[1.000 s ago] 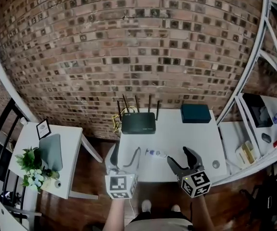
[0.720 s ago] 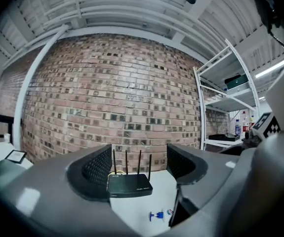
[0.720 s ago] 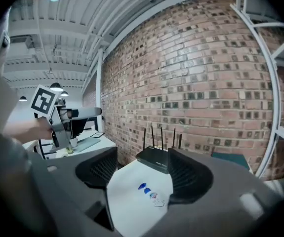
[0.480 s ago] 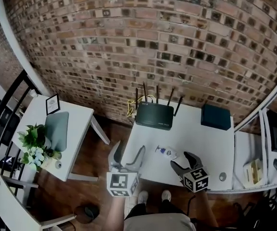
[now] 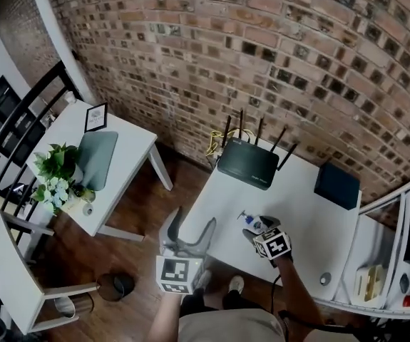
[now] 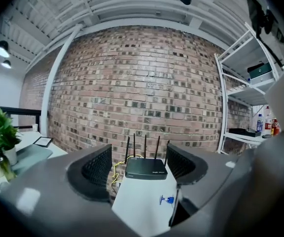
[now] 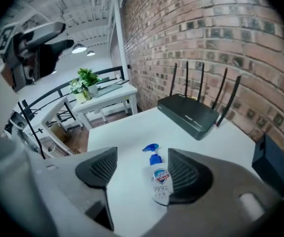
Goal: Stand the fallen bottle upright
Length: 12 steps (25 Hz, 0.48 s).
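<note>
A small clear spray bottle [image 7: 160, 181] with a blue nozzle lies on its side on the white table [image 5: 297, 212], nozzle pointing toward the router. In the right gripper view it lies between my right gripper's [image 7: 141, 168] jaws, close against the right-hand jaw and well apart from the other, so the gripper is open. The head view shows the bottle [image 5: 249, 221] just beyond my right gripper [image 5: 257, 228]. My left gripper [image 5: 192, 225] hovers off the table's left front corner, open and empty. Through the left gripper [image 6: 139, 164] the bottle [image 6: 166, 200] shows far off.
A black router [image 5: 247, 164] with several antennas stands at the table's back by the brick wall, a dark blue box [image 5: 336, 185] to its right. A small round object [image 5: 324, 278] lies near the front right. A side table with a plant [image 5: 58, 173] is left, shelving [image 5: 404, 262] right.
My right gripper has dropped and tipped downward onto the table around the bottle. The left gripper has sunk a little. The head view has swung, shifting the table rightward.
</note>
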### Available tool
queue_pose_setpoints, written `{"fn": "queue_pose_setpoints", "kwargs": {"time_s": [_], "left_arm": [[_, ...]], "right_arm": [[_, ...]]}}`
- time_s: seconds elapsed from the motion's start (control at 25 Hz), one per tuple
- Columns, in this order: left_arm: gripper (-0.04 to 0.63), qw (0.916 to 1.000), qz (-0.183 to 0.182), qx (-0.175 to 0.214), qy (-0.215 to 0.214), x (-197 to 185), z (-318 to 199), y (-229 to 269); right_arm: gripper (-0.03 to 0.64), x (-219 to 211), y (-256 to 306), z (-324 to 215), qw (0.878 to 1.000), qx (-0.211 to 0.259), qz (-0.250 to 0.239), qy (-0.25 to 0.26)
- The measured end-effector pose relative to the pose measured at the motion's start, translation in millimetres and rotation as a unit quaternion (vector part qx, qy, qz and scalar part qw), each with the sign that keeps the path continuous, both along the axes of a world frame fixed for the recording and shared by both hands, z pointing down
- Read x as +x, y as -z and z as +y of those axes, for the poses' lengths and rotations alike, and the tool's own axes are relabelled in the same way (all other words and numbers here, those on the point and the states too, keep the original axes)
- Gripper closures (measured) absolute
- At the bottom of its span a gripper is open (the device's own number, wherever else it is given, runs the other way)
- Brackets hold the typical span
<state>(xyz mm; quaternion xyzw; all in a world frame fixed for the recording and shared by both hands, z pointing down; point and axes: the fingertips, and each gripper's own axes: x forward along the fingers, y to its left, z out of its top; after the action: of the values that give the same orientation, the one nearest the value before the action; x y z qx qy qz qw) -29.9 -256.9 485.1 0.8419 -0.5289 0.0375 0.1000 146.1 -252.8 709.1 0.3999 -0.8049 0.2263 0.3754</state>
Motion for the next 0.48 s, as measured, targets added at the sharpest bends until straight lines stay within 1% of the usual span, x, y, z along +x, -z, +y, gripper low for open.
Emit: {"fn": "queue_pose_setpoints", "kwargs": {"time_s": [0.08, 0.2, 0.36, 0.48], "left_arm": [[0.239, 0.9999, -0.002, -0.007, 0.014, -4, 6, -3], [0.239, 0.9991, -0.004, -0.012, 0.041, -18, 14, -5], [0.239, 0.9967, -0.008, -0.019, 0.078, -41, 23, -10], [0.239, 0.9943, -0.009, -0.024, 0.103, -59, 31, -12]], "right_arm": [[0.308, -2, -21, -11, 0.999, -0.029, 0.015, 0.025], [0.308, -5, -50, -26, 0.995, -0.074, 0.045, 0.057], [0.31, -9, -77, -40, 0.984, -0.126, 0.087, 0.089], [0.348, -8, -93, -43, 0.974, -0.163, 0.122, 0.101]]}}
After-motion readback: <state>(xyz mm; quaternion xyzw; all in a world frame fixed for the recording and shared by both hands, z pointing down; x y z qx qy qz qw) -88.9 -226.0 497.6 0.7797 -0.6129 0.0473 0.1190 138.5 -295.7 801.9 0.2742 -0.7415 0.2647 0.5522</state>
